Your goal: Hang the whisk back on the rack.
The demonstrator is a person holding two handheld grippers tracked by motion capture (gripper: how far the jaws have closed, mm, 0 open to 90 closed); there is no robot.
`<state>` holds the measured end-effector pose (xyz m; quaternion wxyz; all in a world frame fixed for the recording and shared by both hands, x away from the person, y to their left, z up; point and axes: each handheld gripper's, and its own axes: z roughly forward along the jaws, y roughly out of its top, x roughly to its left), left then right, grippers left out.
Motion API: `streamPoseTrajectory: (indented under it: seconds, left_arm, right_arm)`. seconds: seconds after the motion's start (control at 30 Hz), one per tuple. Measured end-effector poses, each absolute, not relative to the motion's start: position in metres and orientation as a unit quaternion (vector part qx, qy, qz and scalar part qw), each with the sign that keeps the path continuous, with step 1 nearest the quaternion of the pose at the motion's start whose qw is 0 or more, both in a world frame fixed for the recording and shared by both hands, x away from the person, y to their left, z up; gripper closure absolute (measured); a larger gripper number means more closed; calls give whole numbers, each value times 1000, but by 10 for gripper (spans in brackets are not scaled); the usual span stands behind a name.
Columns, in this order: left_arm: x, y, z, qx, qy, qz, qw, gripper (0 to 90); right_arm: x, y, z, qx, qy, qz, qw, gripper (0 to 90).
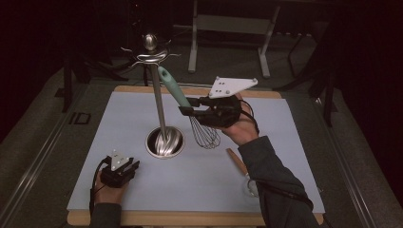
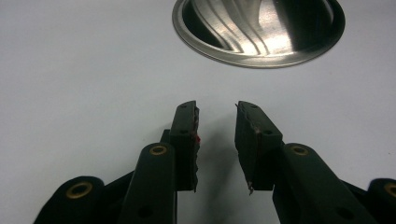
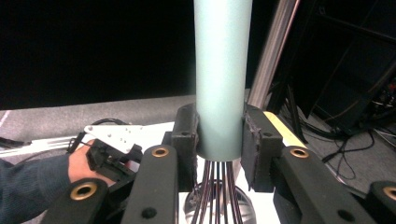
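Note:
A whisk with a pale teal handle (image 1: pixel 172 85) and a wire head (image 1: pixel 205 134) hangs tilted above the grey mat (image 1: pixel 119 123), its handle leaning toward the steel pole (image 1: pixel 158 102) of a utensil stand. My right gripper (image 1: pixel 187 106) is shut on the handle just above the wires. In the right gripper view both pads press the teal handle (image 3: pixel 222 74), and the wires (image 3: pixel 217 186) run down between the jaws. My left gripper (image 1: pixel 127 166) rests low on the mat at the front left, open and holding nothing (image 2: pixel 217 135); it faces the stand's round steel base (image 2: pixel 259 28).
The stand's base (image 1: pixel 165 142) sits mid-mat, and its hooked top (image 1: pixel 150 51) rises high at the back. A wooden-handled utensil (image 1: pixel 235 160) lies by the right forearm. The mat's wooden edge (image 1: pixel 166 218) runs along the front. Dark floor and frames lie beyond.

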<state>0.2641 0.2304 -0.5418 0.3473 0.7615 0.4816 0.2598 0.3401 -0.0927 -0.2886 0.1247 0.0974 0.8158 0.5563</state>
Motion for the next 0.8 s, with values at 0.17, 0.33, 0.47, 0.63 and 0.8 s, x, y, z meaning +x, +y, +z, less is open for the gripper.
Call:
streamPoseTrajectory:
  seconds: [0.17, 0.33, 0.47, 0.63, 0.8]
  left_arm:
    - [264, 231, -542, 763, 480, 260, 347, 692]
    - [264, 231, -542, 763, 480, 260, 346, 691]
    - [264, 231, -542, 763, 481, 259, 347, 691]
    - [264, 231, -542, 762, 481, 260, 347, 691]
    - [264, 230, -542, 762, 481, 260, 347, 691]
  right_arm:
    - [343, -90, -288, 102, 818, 552, 130, 691]
    - [350, -88, -289, 107, 819, 548, 130, 691]
    - [355, -85, -290, 107, 824, 541, 133, 691]
    - [361, -82, -290, 112, 826, 535, 136, 690]
    - [364, -79, -291, 119, 827, 532, 138, 690]
